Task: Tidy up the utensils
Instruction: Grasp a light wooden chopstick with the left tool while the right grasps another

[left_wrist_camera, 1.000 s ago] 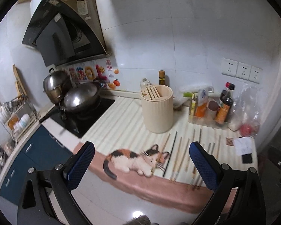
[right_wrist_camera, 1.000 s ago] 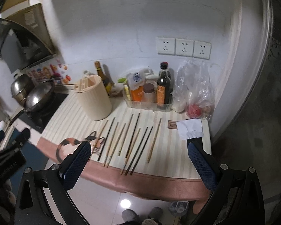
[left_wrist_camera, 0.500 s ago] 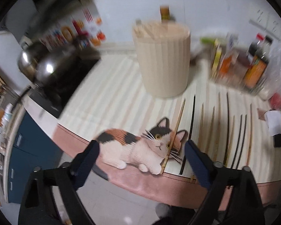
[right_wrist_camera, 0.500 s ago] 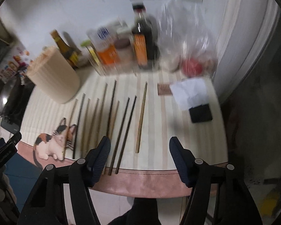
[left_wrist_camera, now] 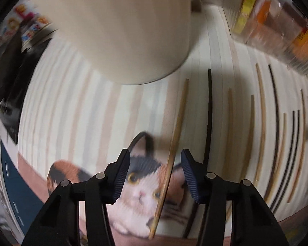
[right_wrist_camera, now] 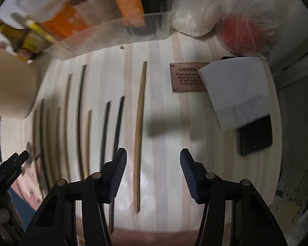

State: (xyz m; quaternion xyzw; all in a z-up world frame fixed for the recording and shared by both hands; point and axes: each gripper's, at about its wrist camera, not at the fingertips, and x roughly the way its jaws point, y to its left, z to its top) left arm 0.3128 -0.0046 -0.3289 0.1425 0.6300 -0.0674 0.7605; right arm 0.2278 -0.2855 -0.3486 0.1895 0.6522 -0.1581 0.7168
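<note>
Several wooden and black chopsticks lie in a row on the striped mat (left_wrist_camera: 76, 102). My left gripper (left_wrist_camera: 155, 162) is open, low over the mat, with the leftmost light wooden chopstick (left_wrist_camera: 175, 135) lying between its fingers. A black chopstick (left_wrist_camera: 209, 110) lies just right of it. The beige utensil holder (left_wrist_camera: 123, 30) stands just ahead. My right gripper (right_wrist_camera: 153, 162) is open, with the rightmost light wooden chopstick (right_wrist_camera: 139, 127) between its fingers, nearer the left one. Two black chopsticks (right_wrist_camera: 117, 127) lie just to its left.
A clear tray of bottles and jars (right_wrist_camera: 113, 28) stands behind the chopsticks. A plastic bag with a red item (right_wrist_camera: 244, 34), white folded paper (right_wrist_camera: 236, 90) and a black block (right_wrist_camera: 255, 135) lie at the right. The stove with pans (left_wrist_camera: 8, 65) is at the left. The counter edge runs along the near side.
Both grippers have dropped down close to the mat and narrowed their opening. The left now straddles the leftmost chopstick, the right the rightmost one.
</note>
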